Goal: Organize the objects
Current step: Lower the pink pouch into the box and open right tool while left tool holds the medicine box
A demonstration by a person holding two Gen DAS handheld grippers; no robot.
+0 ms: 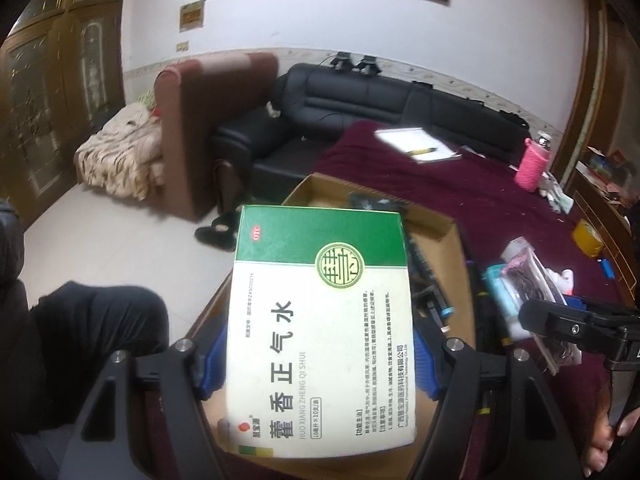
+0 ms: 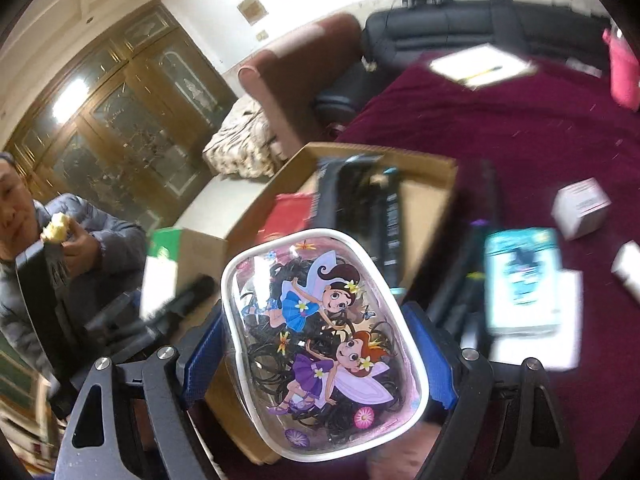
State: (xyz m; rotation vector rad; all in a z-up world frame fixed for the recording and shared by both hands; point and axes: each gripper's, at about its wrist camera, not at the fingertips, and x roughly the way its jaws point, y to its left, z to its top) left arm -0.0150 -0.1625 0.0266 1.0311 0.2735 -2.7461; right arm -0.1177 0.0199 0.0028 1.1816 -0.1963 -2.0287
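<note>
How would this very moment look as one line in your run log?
left gripper: shut on medicine box | right gripper: shut on fairy pouch | both above cardboard box

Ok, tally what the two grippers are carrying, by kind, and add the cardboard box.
Green-and-white cardboard medicine box, in left gripper: 1
Clear plastic fairy-print pouch of black hair ties, in right gripper: 1
Open brown cardboard box: 1
Total: 3

The cardboard box (image 1: 436,228) sits on the desk (image 1: 460,200), with the sofa (image 1: 360,100) behind. The medicine carton (image 1: 320,332) lies between the left gripper's (image 1: 316,364) jaws, before the box. The pouch (image 2: 320,344) lies between the right gripper's (image 2: 320,356) jaws, right of the carton.
</note>
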